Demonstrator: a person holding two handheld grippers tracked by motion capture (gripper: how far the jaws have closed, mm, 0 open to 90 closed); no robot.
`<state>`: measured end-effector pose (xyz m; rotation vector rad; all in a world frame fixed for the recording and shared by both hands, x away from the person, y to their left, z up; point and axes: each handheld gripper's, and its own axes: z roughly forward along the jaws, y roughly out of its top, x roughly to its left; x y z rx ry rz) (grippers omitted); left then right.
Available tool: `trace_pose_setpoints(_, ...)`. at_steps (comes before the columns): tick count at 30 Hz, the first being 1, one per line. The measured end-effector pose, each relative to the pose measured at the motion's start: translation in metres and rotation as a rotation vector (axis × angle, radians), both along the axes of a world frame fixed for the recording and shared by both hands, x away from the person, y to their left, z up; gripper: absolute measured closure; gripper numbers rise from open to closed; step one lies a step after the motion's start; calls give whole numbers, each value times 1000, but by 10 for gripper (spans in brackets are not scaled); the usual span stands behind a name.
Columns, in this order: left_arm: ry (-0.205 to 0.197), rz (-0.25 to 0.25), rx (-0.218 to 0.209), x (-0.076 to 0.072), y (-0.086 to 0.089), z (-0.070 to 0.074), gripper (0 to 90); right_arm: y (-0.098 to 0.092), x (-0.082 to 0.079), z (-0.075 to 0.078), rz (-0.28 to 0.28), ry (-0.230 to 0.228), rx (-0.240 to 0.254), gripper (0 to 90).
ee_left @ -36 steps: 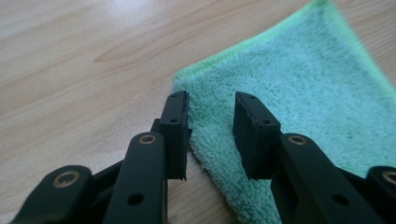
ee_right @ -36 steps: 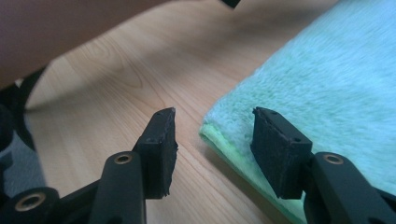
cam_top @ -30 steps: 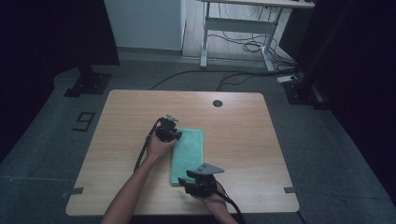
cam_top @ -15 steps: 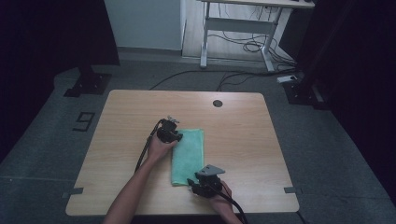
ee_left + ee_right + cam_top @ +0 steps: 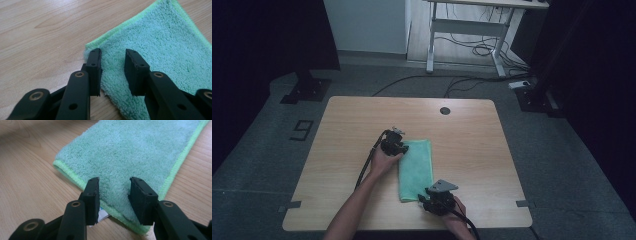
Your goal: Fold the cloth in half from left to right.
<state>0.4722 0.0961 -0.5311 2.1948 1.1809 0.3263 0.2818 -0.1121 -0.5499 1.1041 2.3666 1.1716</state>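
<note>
- Green microfibre cloth [image 5: 417, 167], folded into a long strip, lies flat near the middle of the wooden table [image 5: 472, 130].
- Left gripper [image 5: 113, 58] rests at the cloth's far left corner, jaws partly apart and straddling the pile, nothing pinched.
- Right gripper [image 5: 113, 186] sits over the near end; its jaws have just been closing, pads astride the hem, cloth between them ungripped.

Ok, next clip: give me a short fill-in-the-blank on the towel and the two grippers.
1. The folded towel on the table is ___ in colour.
2. The left gripper straddles the towel's ___ end in the high view.
3. The right gripper stands over the towel's ___ end in the high view.
4. A small ___ tag peeks out under the towel's edge.

Missing words: green; far; near; white
</note>
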Motion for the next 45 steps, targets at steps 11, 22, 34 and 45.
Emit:
trace_pose_setpoints(11, 14, -11, -8, 3, 2, 0, 668, 32, 50, 25, 47, -3, 68, 600)
trace_pose_setpoints(22, 2, -10, -28, 1, 4, -2, 670, 73, 108, 16, 33, -4, -2, 621)
trace_pose_setpoints(34, 9, -11, -40, 3, 6, -2, 682, 76, 86, 1, 60, -48, -47, 610)
trace_pose_setpoints(45, 0, -1, -39, 3, 4, -2, 689, 67, 37, -1, 142, -66, -42, 594)
